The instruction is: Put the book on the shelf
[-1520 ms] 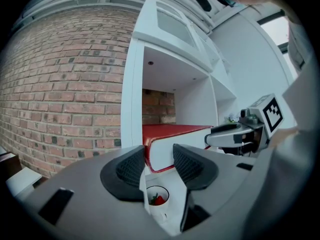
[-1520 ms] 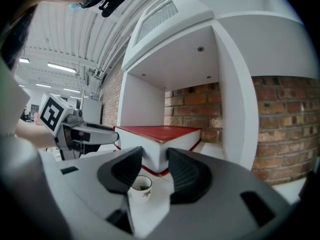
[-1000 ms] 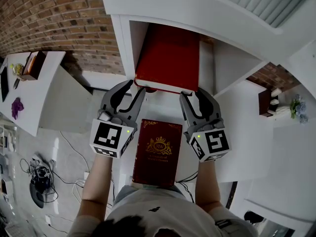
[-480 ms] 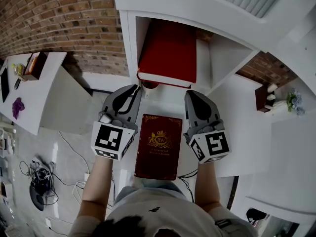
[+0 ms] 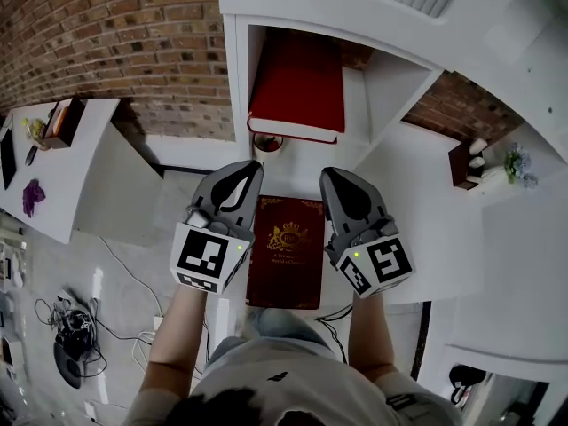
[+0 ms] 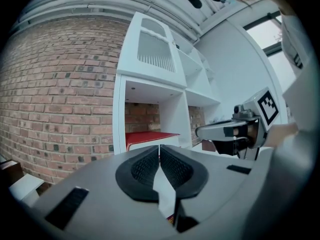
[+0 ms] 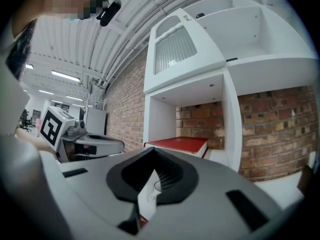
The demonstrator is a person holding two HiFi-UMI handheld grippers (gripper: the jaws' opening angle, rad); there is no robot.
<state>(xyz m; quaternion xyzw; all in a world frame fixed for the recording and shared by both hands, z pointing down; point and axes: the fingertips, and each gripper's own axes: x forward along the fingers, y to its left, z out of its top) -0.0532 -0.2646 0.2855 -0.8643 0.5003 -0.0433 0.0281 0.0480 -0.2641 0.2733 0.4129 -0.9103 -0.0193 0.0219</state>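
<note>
Since the earlier frames, both claws have been pulled back from the shelf [image 5: 238, 69], and their jaws have just been closing. The left claw [image 5: 251, 167] is now pressed together with nothing in it, and so is the right claw [image 5: 330, 174]. The red book [image 5: 297, 82] is left lying flat inside the shelf, on the left side of its box, and it is not touched by either claw. Its near edge is seen right at the front of the shelf. A second book [image 5: 286, 251], dark red with a gold crest, is seen lying flat on the white surface [image 5: 417, 211] between the two claws. The task looks done for the red book. If the second book is meant to go up too, some things could go wrong. The claws must be opened first, or the book will only be pushed. A flat, heavy book can slip if it is pinched by a thin edge. The red book could also be bumped and slid out, because it sits so near the front.
</note>
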